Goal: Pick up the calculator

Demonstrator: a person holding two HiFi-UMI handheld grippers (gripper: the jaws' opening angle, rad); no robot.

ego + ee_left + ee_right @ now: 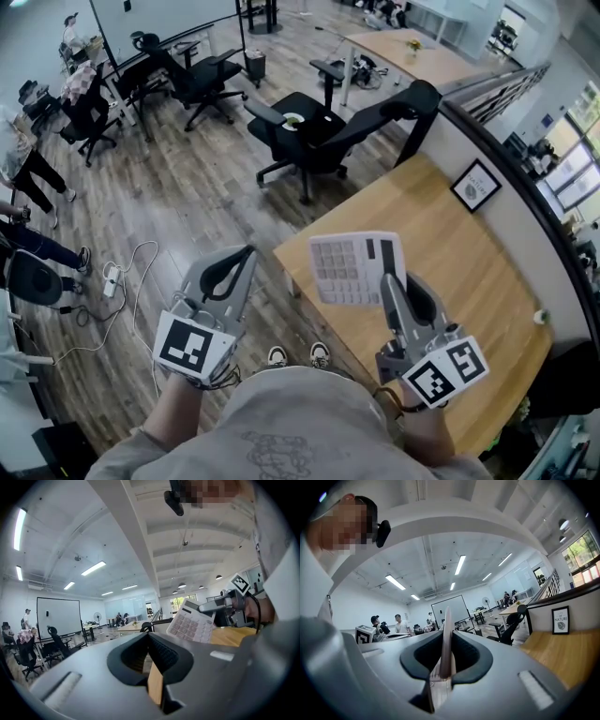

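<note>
We found the calculator [354,267] already off the tabletop [469,281] — it hung in the air over the left part of the wood, keys turned up toward the head camera, clear of the surface. The right gripper [388,277] was clamped on it near its right edge; in that gripper's own view the thin body stood edge-on between the two pads, pinched from both sides. The left gripper [249,251] took no part: it was out over the floor beside the tabletop, apart from the calculator, its jaws drawn together with nothing between them.

By our reading the pick-up itself was done — grasp made, lift made, the thing borne by one gripper alone. What was left, if anything, seemed only to keep it steady; the task sentence asked for no more. The one risk we saw was the hold near an edge, which could let the flat body swing or slip
</note>
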